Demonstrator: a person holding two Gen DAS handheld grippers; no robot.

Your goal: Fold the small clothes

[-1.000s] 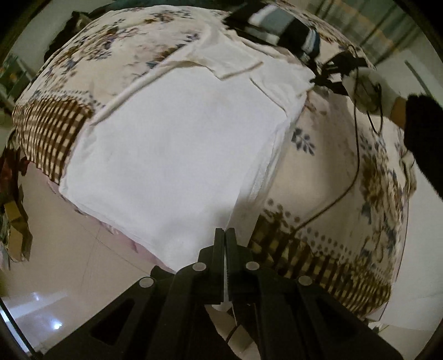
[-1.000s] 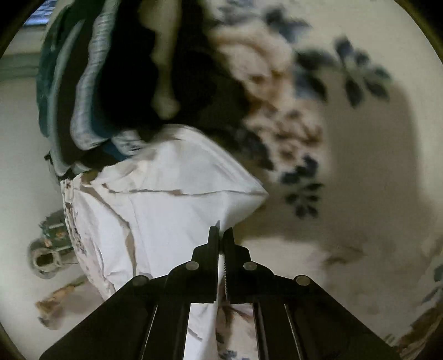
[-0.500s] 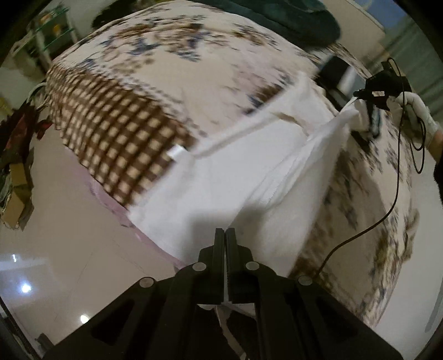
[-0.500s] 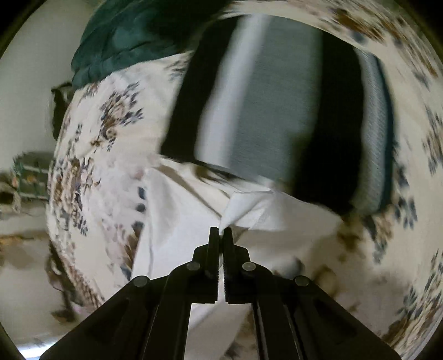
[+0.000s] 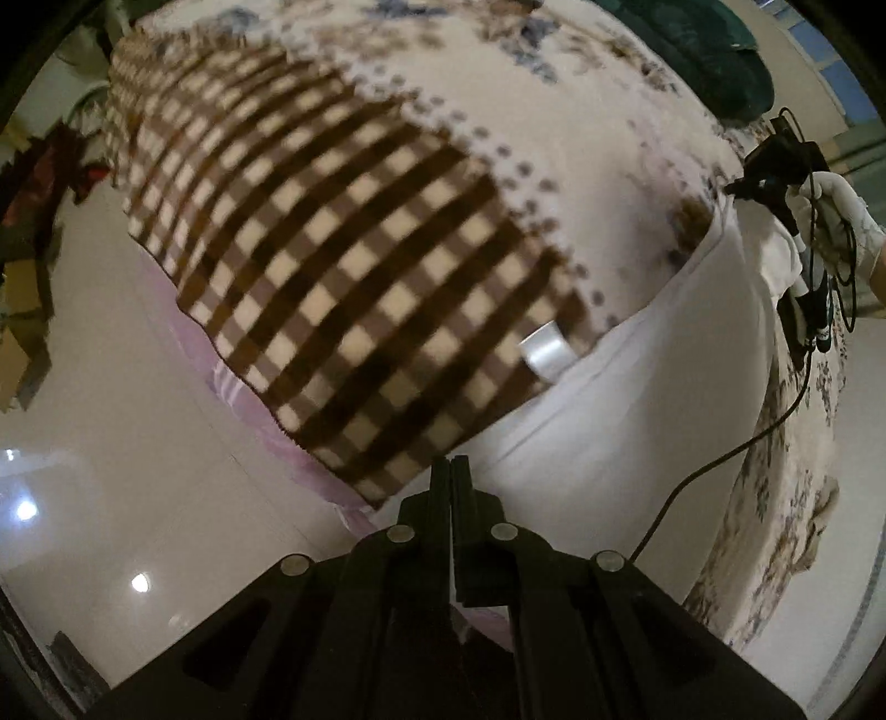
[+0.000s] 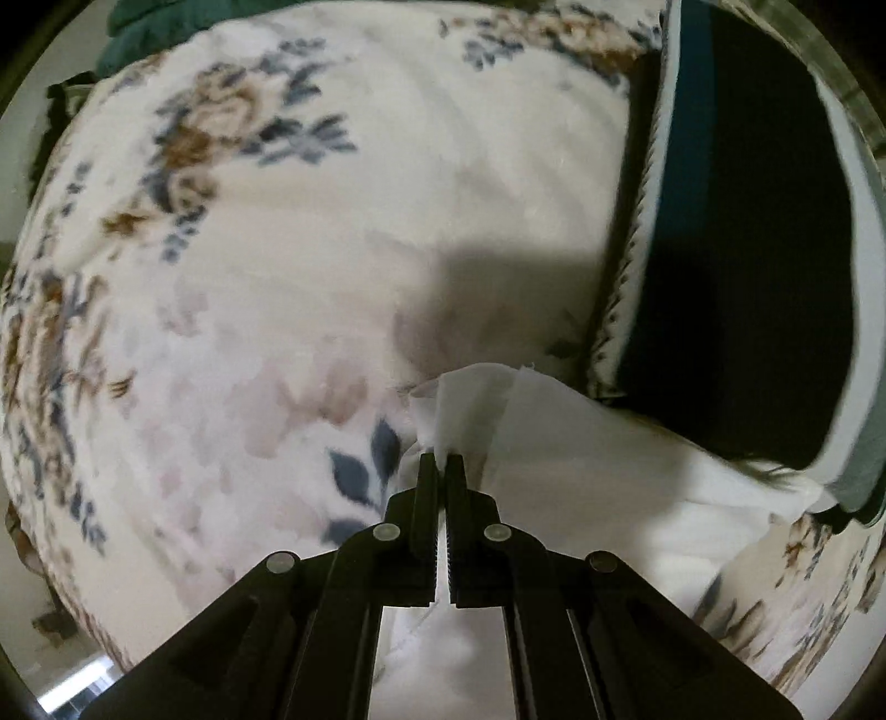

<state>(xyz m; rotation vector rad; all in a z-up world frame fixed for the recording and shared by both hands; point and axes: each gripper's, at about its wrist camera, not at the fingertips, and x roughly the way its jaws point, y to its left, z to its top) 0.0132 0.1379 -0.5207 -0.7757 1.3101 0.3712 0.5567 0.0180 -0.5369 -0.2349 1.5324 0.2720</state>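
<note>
A white garment point(image 5: 653, 399) lies on the bed, doubled over lengthwise, with a small label point(image 5: 545, 350) sticking out at its folded edge. My left gripper point(image 5: 449, 461) is shut on the garment's near hem at the foot of the bed. My right gripper point(image 6: 441, 461) is shut on the far end of the same garment point(image 6: 559, 443), bunched at its tips. It also shows far right in the left wrist view point(image 5: 736, 191), held by a white-gloved hand point(image 5: 841, 216).
The bed carries a floral blanket point(image 6: 310, 243) with a brown checked border point(image 5: 332, 266). A folded dark striped garment point(image 6: 736, 238) lies just right of my right gripper. A dark green cover point(image 5: 703, 50) lies at the far end. A cable point(image 5: 720, 459) trails over the bed. Pale tiled floor point(image 5: 111, 432) is at the left.
Both grippers have carried their edges of the white garment across to the left, folding it over on itself. The checked border, covered before, now shows.
</note>
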